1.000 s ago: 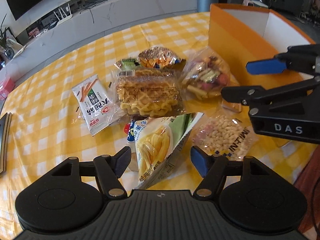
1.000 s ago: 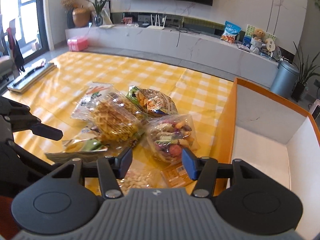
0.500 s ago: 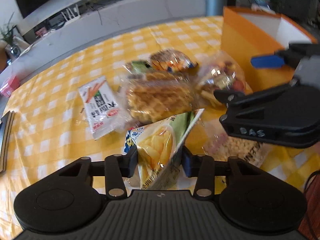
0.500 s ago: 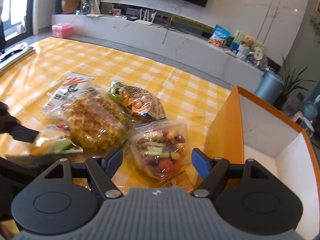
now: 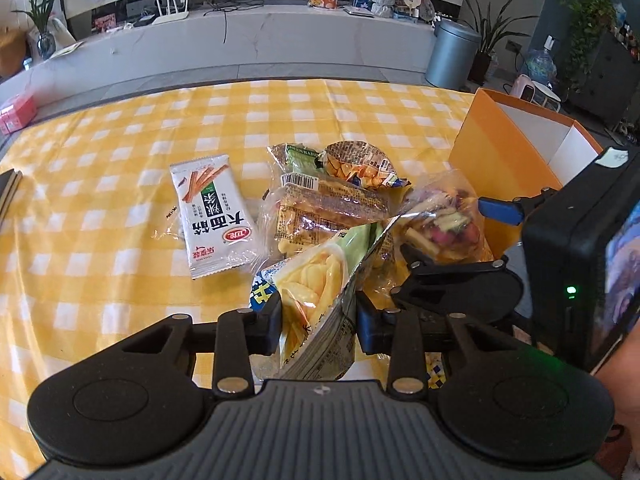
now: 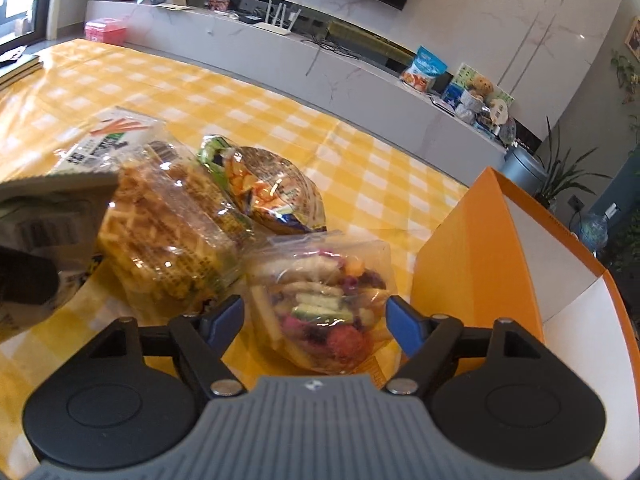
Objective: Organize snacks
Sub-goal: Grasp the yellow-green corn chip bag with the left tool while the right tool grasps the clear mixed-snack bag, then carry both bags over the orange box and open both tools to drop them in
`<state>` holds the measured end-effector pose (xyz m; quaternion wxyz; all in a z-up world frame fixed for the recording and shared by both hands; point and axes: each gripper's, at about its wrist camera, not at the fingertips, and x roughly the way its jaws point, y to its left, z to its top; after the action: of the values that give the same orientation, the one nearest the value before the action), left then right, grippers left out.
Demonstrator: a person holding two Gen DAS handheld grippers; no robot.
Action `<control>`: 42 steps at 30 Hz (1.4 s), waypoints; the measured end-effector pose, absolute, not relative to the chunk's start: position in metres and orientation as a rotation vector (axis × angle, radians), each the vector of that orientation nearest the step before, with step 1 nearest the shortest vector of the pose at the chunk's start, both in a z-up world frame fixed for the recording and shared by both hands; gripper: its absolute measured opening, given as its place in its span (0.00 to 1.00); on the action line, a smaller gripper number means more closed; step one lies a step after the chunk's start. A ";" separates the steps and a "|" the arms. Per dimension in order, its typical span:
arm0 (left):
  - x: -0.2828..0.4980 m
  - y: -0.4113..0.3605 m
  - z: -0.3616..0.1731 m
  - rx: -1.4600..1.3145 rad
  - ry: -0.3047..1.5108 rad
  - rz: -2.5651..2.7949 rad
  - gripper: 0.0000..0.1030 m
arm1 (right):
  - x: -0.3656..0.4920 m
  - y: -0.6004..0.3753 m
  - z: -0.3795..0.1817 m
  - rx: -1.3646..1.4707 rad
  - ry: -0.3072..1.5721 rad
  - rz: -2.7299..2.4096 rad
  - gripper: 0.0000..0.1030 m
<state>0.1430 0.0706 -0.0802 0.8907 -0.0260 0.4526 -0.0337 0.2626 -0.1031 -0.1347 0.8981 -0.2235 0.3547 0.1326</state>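
Observation:
My left gripper (image 5: 318,316) is shut on a green and yellow chip bag (image 5: 320,292) and holds it up off the table. My right gripper (image 6: 316,320) is open, its jaws on either side of a clear bag of mixed dried fruit (image 6: 324,304) that lies on the yellow checked cloth. That fruit bag also shows in the left wrist view (image 5: 444,220). A waffle pack (image 6: 168,236), a round snack bag (image 6: 268,188) and a white stick-snack packet (image 5: 210,216) lie in a cluster. An open orange box (image 6: 480,256) stands to the right.
The right gripper's body (image 5: 568,256) fills the right of the left wrist view. The chip bag's back (image 6: 44,216) blocks the left of the right wrist view. A dark flat object (image 5: 8,188) lies at the table's left edge. A white counter (image 5: 240,40) runs behind.
My left gripper has lifted the chip bag higher off the table. My right gripper has moved forward and down, so its open jaws now flank the fruit bag.

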 end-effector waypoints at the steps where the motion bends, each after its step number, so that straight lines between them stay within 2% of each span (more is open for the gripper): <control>1: 0.143 0.071 -0.081 -0.055 0.939 -0.069 0.39 | 0.264 -0.101 -0.137 -0.472 0.739 0.271 0.79; 4: 0.142 0.071 -0.081 -0.065 0.943 -0.069 0.39 | 0.263 -0.098 -0.142 -0.499 0.726 0.257 0.73; 5: 0.142 0.072 -0.080 -0.072 0.944 -0.070 0.39 | 0.264 -0.097 -0.143 -0.509 0.726 0.237 0.66; 9: 0.139 0.072 -0.075 -0.091 0.940 -0.069 0.38 | 0.263 -0.100 -0.140 -0.492 0.718 0.226 0.55; 12: 0.133 0.068 -0.070 -0.084 0.928 -0.072 0.38 | 0.258 -0.106 -0.130 -0.435 0.715 0.234 0.53; 21: 0.105 0.065 -0.040 -0.135 0.861 -0.054 0.37 | 0.222 -0.129 -0.079 -0.271 0.686 0.319 0.52; 29: 0.084 0.049 0.008 -0.151 0.756 -0.102 0.37 | 0.180 -0.169 -0.015 -0.100 0.599 0.380 0.52; 37: 0.092 -0.012 0.051 -0.094 0.696 -0.296 0.37 | 0.155 -0.247 0.028 0.051 0.580 0.350 0.52; 42: 0.121 -0.067 0.055 -0.093 0.739 -0.443 0.37 | 0.161 -0.303 0.034 0.131 0.661 0.328 0.52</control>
<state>0.1211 -0.0668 0.0552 0.9075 -0.0448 0.3582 -0.2148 0.1609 -0.3025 0.0342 0.9307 0.0640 0.3226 0.1604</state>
